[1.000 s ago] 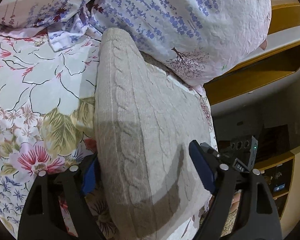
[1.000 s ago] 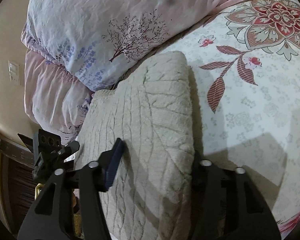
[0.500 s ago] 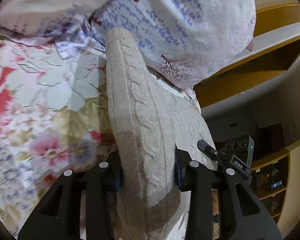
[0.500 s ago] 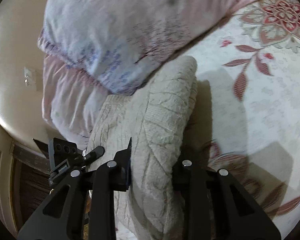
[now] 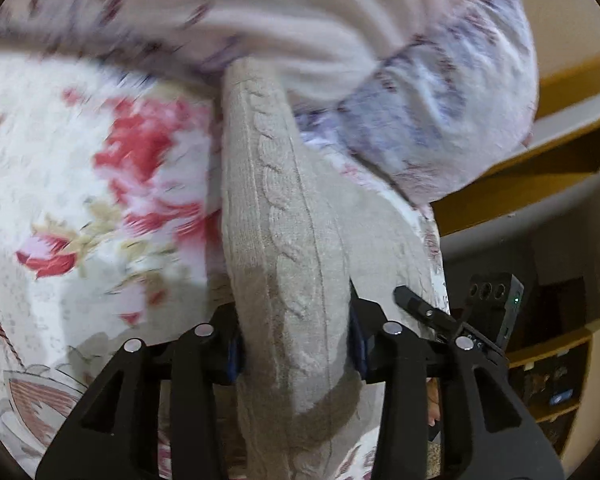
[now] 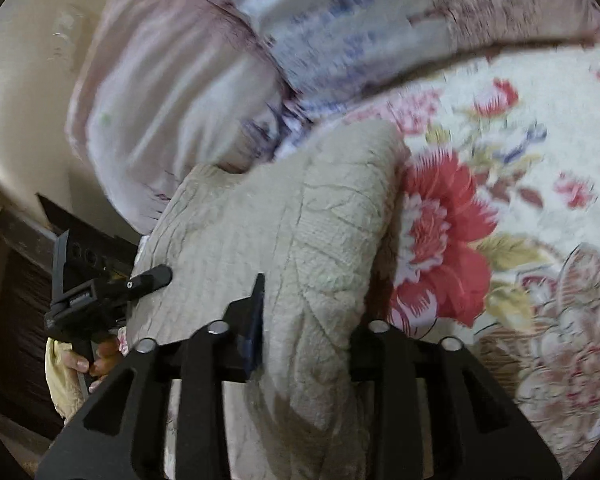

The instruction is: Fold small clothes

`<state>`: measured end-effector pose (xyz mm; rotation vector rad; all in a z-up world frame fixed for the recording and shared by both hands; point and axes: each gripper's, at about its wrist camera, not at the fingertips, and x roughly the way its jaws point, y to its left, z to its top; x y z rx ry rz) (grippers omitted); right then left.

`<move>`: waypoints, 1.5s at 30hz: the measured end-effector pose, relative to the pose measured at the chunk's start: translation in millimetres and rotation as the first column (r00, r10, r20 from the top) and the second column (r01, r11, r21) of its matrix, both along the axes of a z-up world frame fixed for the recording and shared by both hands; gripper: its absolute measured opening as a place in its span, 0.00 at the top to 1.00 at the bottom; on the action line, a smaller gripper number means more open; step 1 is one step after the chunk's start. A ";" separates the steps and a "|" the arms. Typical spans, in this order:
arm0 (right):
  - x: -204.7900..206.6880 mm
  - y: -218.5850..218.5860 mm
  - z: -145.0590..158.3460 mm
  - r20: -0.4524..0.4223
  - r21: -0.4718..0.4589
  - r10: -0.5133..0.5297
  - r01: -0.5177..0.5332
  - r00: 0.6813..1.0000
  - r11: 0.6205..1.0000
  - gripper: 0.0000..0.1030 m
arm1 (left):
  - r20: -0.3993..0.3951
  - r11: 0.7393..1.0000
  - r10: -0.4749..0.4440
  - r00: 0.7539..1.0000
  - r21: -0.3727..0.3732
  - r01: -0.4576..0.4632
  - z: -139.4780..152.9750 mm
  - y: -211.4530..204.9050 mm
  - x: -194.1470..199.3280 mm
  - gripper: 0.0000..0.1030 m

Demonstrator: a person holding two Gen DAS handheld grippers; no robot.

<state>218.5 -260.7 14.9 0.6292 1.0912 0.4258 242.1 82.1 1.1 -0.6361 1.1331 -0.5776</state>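
Note:
A folded beige cable-knit sweater (image 5: 276,216) lies on a floral bedspread (image 5: 80,184) with its far end against the pillows. My left gripper (image 5: 296,344) is shut on the sweater's near edge, the fold bulging up between the fingers. In the right wrist view the same sweater (image 6: 292,224) shows, and my right gripper (image 6: 308,328) is shut on its other near corner. The left gripper's body (image 6: 100,296) appears at the left of the right wrist view, and the right gripper's body (image 5: 460,328) at the right of the left wrist view.
Pale floral pillows (image 5: 420,92) lie just behind the sweater, and also show in the right wrist view (image 6: 188,92). A wooden headboard shelf (image 5: 540,168) and dark shelving stand beyond the bed's edge at right. The bedspread (image 6: 520,200) extends to the right.
Both grippers closed on the sweater's near edge, bunching it. Both then moved with it across the bedspread, so the floral pattern has shifted and blurred.

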 end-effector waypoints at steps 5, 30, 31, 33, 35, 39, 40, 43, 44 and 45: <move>-4.7 -14.1 -1.0 -0.030 0.028 -0.034 0.035 0.999 0.999 0.53 | -0.009 1.000 0.019 1.000 -0.006 -0.019 -10.2 10.1 1.0 0.44; -53.4 18.6 60.1 0.269 -0.388 0.033 0.077 0.963 0.918 0.64 | 0.287 0.898 -0.005 0.958 0.424 -0.122 34.3 -3.0 -60.1 0.28; -54.8 24.0 57.6 0.257 -0.402 0.057 0.053 0.965 0.914 0.64 | 0.294 0.891 -0.009 0.956 0.436 -0.125 33.0 -4.7 -61.0 0.28; -53.4 37.0 42.5 0.190 -0.471 0.092 0.009 0.977 0.882 0.63 | 0.296 0.882 -0.011 0.955 0.453 -0.130 28.4 -8.8 -58.7 0.26; -50.9 40.7 31.5 0.173 -0.502 0.086 0.013 0.981 0.865 0.63 | 0.292 0.877 -0.008 0.956 0.461 -0.133 23.1 -12.8 -55.6 0.24; -53.6 38.1 36.8 0.182 -0.483 0.051 0.044 0.982 0.875 0.58 | 0.310 0.871 0.002 0.951 0.466 -0.153 26.6 -11.9 -60.2 0.23; -58.9 37.4 40.7 0.204 -0.479 0.049 0.056 0.978 0.876 0.47 | 0.329 0.875 0.002 0.944 0.457 -0.161 30.4 -9.5 -66.1 0.23; -78.9 34.1 53.4 0.275 -0.485 0.018 0.122 0.961 0.866 0.28 | 0.360 0.881 -0.002 0.933 0.442 -0.168 34.5 -5.8 -82.0 0.19; -84.8 32.7 56.1 0.295 -0.486 0.012 0.139 0.956 0.863 0.27 | 0.369 0.883 0.001 0.930 0.436 -0.174 35.0 -4.4 -88.8 0.15; -90.5 31.6 59.1 0.307 -0.488 0.006 0.152 0.952 0.859 0.23 | 0.377 0.883 0.005 0.926 0.432 -0.181 35.3 -3.1 -93.7 0.14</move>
